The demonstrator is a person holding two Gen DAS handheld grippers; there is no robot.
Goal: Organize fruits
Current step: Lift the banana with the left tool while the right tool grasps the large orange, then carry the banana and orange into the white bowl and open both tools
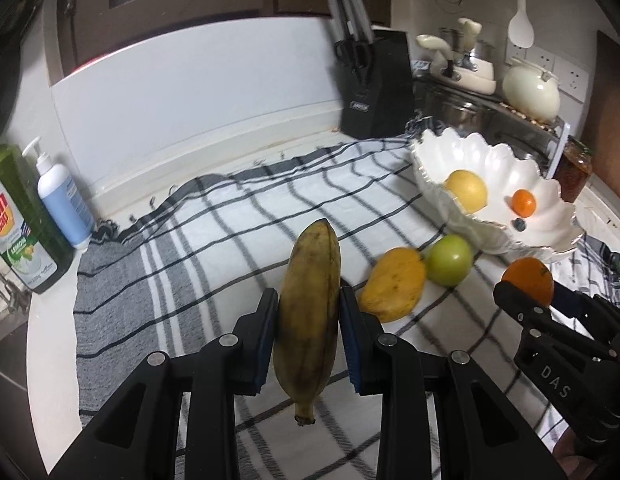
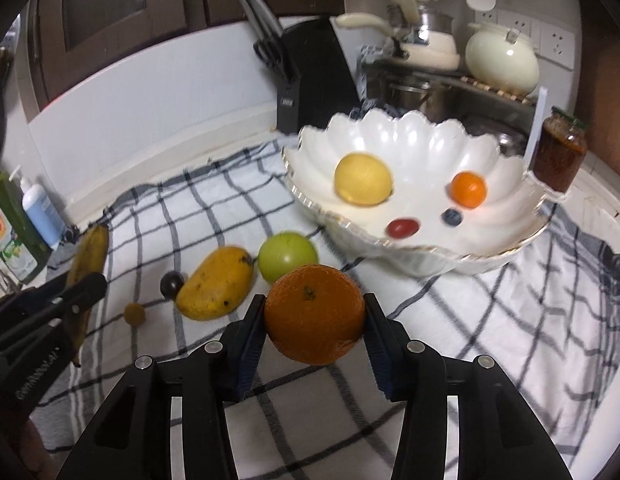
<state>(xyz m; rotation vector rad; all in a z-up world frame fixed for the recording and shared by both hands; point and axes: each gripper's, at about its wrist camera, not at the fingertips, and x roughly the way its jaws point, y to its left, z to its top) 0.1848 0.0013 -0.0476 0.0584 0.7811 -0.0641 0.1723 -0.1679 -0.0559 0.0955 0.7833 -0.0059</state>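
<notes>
My left gripper (image 1: 309,304) is shut on a brown-spotted banana (image 1: 308,300), held above the checked cloth (image 1: 214,240). My right gripper (image 2: 315,316) is shut on a large orange (image 2: 315,314), also held off the cloth; it shows in the left wrist view (image 1: 528,280) too. A white scalloped bowl (image 2: 502,184) holds a lemon (image 2: 363,178), a small orange (image 2: 468,189), a red fruit (image 2: 403,227) and a blueberry (image 2: 452,217). A mango (image 2: 216,282), a green apple (image 2: 287,256), a dark round fruit (image 2: 172,284) and a small brownish fruit (image 2: 134,314) lie on the cloth.
A black knife block (image 2: 310,80) stands behind the bowl. A jar (image 2: 560,156) sits right of the bowl. Pots and a kettle (image 2: 502,56) are on a rack at the back right. Dish soap (image 1: 18,224) and a pump bottle (image 1: 62,200) stand at the left.
</notes>
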